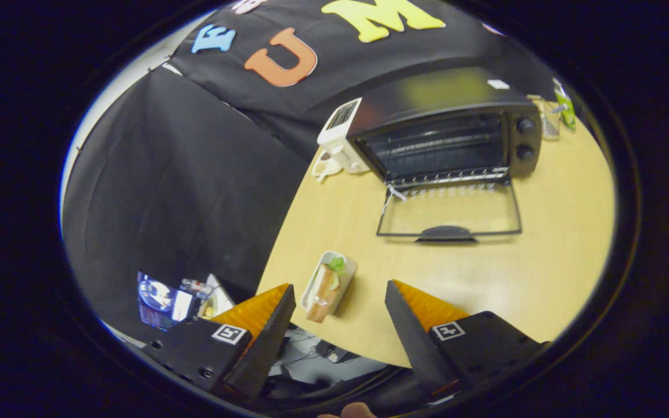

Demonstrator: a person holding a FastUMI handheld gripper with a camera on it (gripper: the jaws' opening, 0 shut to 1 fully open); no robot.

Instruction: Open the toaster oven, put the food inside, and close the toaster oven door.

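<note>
Already the toaster oven stands open at the table's far edge, its glass door folded flat toward the gripper. The food, a sandwich on a small white tray, sits near the table's near left edge, just ahead of the spread, empty fingers. Loading and closing remain. Bare tabletop lies between tray and door, giving room, though the tray is close to the drop-off. A white toaster is beside the oven.

Black toaster oven, pale wood table, white tray.
</note>
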